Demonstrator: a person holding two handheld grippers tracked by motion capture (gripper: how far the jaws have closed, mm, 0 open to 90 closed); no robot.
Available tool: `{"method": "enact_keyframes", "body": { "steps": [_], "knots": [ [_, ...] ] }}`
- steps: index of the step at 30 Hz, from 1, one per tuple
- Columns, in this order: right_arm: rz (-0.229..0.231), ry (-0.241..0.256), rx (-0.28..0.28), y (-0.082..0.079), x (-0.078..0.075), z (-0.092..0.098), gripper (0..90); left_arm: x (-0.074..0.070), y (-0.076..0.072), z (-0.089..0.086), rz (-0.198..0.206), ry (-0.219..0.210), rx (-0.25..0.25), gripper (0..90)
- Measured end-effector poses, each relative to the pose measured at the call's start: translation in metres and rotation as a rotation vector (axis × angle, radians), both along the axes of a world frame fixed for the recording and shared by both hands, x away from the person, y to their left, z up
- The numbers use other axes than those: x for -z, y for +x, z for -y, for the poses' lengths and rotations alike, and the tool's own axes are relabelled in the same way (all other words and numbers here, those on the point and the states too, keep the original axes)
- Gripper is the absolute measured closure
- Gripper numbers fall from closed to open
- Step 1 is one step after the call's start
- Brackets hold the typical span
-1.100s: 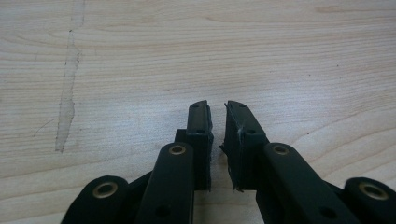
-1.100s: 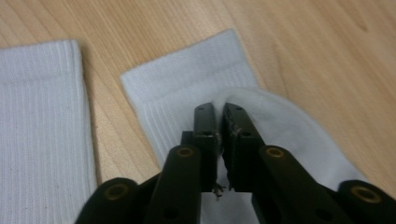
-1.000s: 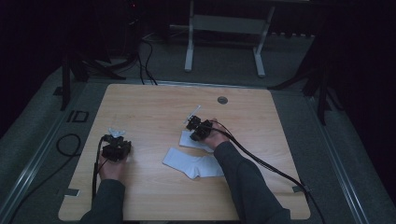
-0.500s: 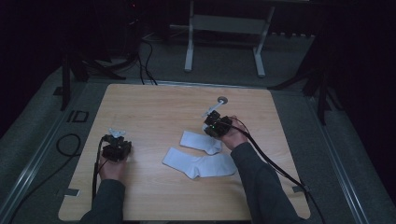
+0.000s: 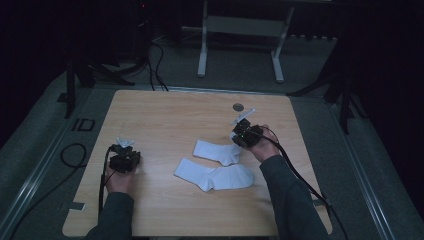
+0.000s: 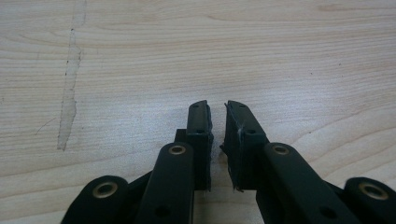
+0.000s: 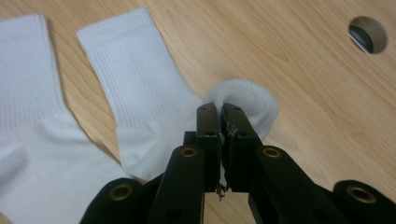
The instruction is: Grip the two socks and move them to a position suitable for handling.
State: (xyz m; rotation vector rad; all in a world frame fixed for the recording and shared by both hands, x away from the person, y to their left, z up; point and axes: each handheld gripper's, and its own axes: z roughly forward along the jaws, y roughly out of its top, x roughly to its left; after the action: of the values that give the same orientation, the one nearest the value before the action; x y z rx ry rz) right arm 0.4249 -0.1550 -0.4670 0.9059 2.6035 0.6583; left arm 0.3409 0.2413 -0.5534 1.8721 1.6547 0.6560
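I work at a pale wooden table (image 5: 165, 120) with a plain grain, marked in my left gripper view by a long, light scuff (image 6: 69, 88) running down the boards. A round cable hole (image 5: 238, 106) sits near the far edge, and it shows again at the top corner of my right gripper view. Around the table the room is dark: grey floor, black cables (image 5: 155, 60) trailing off at the far left, and a white metal stand (image 5: 240, 30) beyond the far edge. My right gripper (image 5: 243, 131) has its jaws pinched nearly together on the toe of the farther white sock (image 7: 140, 107), which lies flat on the wood right of the centre. The nearer white sock (image 5: 215, 175) lies just beside it, closer to me. My left gripper (image 6: 216, 126) rests over bare wood near the left edge, its jaws narrow with a slim gap and nothing between them.
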Motion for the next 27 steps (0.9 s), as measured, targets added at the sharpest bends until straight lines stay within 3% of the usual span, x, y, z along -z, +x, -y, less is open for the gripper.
{"method": "enact_keyframes", "body": {
  "steps": [6,12,16,18,27],
  "knots": [
    [-0.006,0.010,0.015,-0.007,0.001,0.015,85.9,0.000,0.000,0.000,-0.001,0.002,0.002,80.1],
    [-0.015,-0.014,0.031,-0.008,0.009,0.028,85.6,0.000,0.000,0.000,-0.001,0.001,0.002,80.1],
    [-0.039,-0.031,0.058,-0.008,0.016,0.042,84.9,0.000,0.000,0.000,-0.003,0.001,0.003,80.0],
    [-0.056,-0.035,0.066,-0.008,0.017,0.050,80.0,0.000,0.000,0.000,-0.003,0.001,0.004,80.0],
    [-0.010,-0.032,0.063,-0.008,-0.005,0.058,65.7,0.001,0.000,0.001,-0.007,0.003,0.006,79.5]
  ]
}}
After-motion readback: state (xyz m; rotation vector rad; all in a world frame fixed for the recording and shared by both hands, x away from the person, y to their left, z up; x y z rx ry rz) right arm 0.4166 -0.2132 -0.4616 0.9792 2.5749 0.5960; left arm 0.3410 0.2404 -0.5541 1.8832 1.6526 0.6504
